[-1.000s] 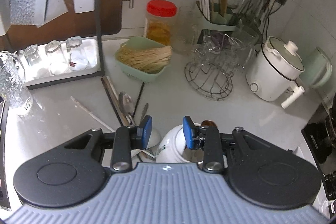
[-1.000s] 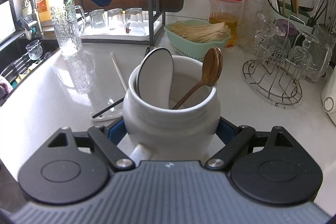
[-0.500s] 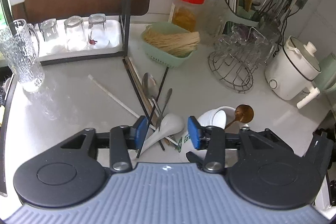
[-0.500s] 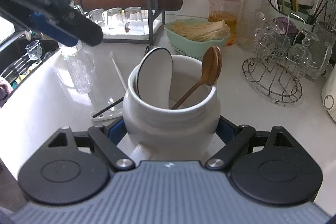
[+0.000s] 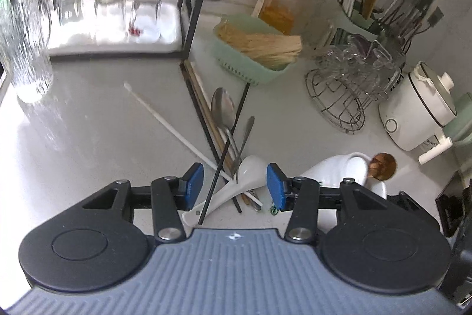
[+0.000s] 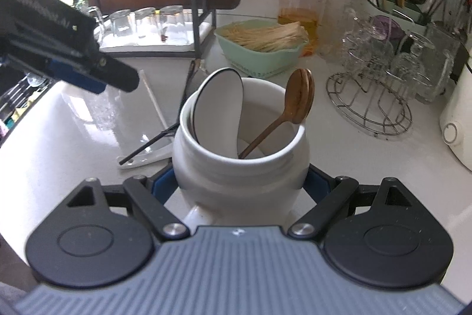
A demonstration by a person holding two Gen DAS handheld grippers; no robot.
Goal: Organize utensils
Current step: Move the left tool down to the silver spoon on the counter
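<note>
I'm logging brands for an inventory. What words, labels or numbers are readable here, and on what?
"AI": end of pale lettering on the side of the left gripper, right wrist view; the rest is blurred. Its jaws have just been opening, with the white spoon between them, ungripped.
Green print low on the white jar: too small to read.
Red mark on an upturned glass: blurred.
Nothing else legible.

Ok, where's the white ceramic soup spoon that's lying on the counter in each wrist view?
Left wrist: white ceramic soup spoon lies low centre, between the open left gripper fingers, under a black chopstick.
Right wrist: only its handle end shows, left of the white jar.
Shared landmark: green basket of sticks.
</note>
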